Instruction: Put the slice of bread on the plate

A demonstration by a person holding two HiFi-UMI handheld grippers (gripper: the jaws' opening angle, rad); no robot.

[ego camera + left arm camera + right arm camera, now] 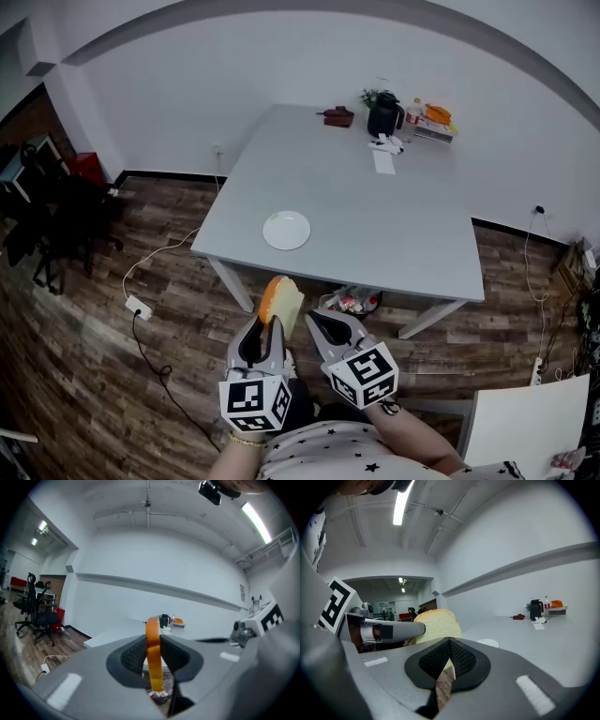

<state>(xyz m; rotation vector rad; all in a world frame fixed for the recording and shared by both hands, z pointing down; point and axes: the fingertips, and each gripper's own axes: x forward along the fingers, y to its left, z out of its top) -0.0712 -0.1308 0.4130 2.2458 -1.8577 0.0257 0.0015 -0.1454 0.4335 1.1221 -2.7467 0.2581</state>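
The left tool [271, 326] is clamped on the slice of bread [282, 301], with its pads pressing both faces. The slice stands on edge over the floor, short of the worktop [375, 225]. The right tool [313, 319] is closed and holds nothing. The plate [286, 230] sits near the worktop's front-left corner, well apart from the bread. Only 1 tool pinches the soft crumb, so it could tear or slip to the floor. If released upright, the slice may topple off the plate's rim.
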